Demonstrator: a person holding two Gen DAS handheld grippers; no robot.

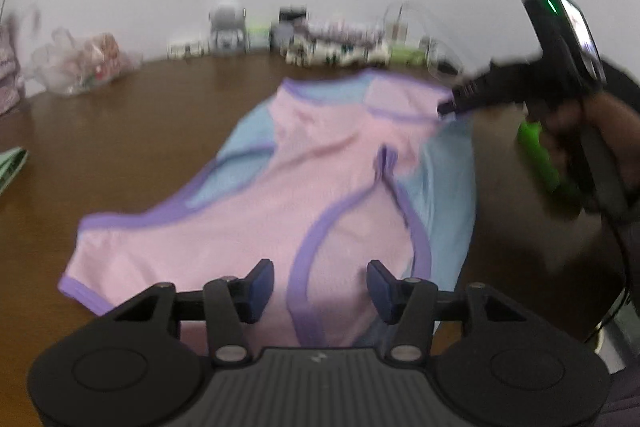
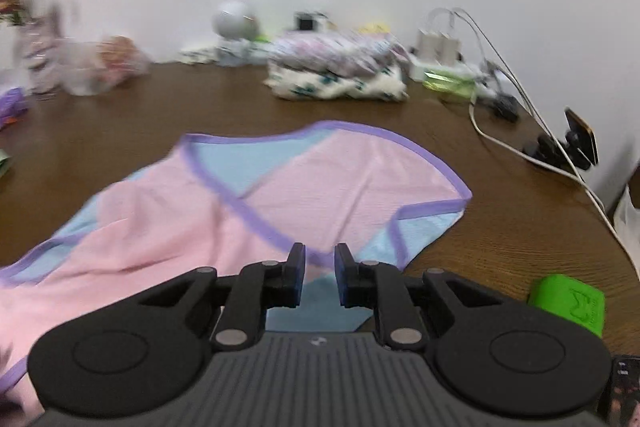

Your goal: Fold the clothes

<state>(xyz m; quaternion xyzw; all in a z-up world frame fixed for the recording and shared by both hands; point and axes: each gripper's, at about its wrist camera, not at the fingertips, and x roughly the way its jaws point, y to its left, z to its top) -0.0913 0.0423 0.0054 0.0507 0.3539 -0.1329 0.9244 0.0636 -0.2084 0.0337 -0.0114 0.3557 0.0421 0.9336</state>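
A pink and light-blue garment [image 1: 320,179] with purple trim lies spread on the brown table [image 1: 120,131]. My left gripper [image 1: 320,287] hovers open over its near pink edge, with nothing between its fingers. A hand holds my right gripper [image 1: 446,105] at the garment's far right corner, tips touching the cloth there. In the right wrist view the garment [image 2: 340,183] shows a pink flap folded over the blue. There the right gripper [image 2: 320,277] has a narrow gap between its fingers, just above a purple trim line, and is not pinching the cloth.
A stack of folded clothes [image 2: 340,75] sits at the back by the wall. White cables [image 2: 500,143] and a phone on a stand [image 2: 578,143] lie at the right. A green block [image 2: 568,301] sits near the right edge, and a clear bag [image 1: 84,63] at the back left.
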